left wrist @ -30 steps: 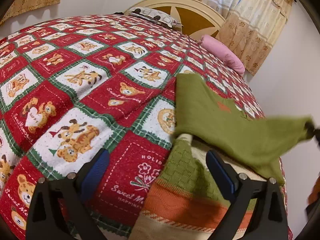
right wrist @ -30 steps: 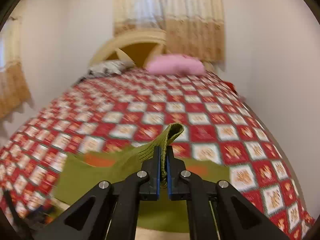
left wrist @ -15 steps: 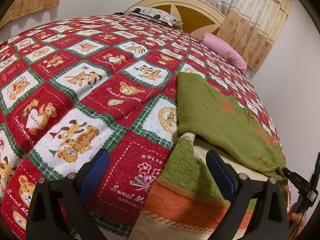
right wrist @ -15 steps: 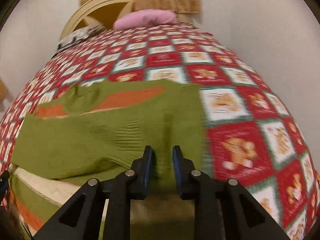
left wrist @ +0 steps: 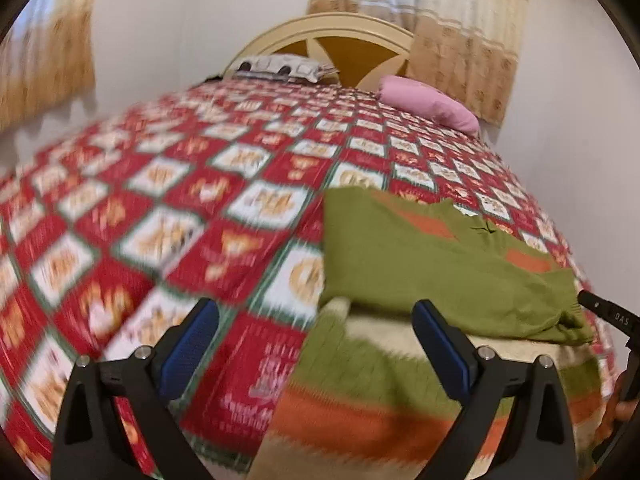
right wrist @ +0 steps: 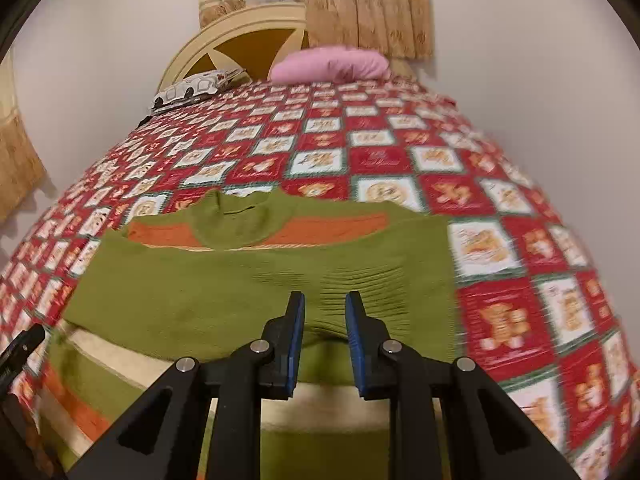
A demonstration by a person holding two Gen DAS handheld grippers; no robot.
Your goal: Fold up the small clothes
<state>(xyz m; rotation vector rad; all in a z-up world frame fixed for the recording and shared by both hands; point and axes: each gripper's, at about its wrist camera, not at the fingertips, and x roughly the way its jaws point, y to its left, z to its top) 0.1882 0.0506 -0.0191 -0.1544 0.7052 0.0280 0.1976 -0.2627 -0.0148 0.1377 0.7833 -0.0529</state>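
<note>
A small green knit sweater (right wrist: pixel 248 280) with orange and cream stripes lies on the bed; both sleeves are folded across its body. It also shows in the left wrist view (left wrist: pixel 432 264). My right gripper (right wrist: pixel 325 312) is open and empty, just above the folded sleeve's ribbed cuff. My left gripper (left wrist: pixel 316 332) is open wide and empty, over the sweater's lower left edge; its right finger (left wrist: pixel 436 344) is over the striped hem, its left finger over the quilt.
The bed has a red, white and green patchwork quilt (left wrist: pixel 168 216) with bear prints. A pink pillow (right wrist: pixel 332 63) and a patterned pillow (right wrist: pixel 196 87) lie by the cream headboard (left wrist: pixel 332 36). A wall runs along the bed's right side.
My right gripper laid the sleeve across the sweater, opened and let go. It has drawn back a little and opened wider. My left gripper has tilted up, staying open.
</note>
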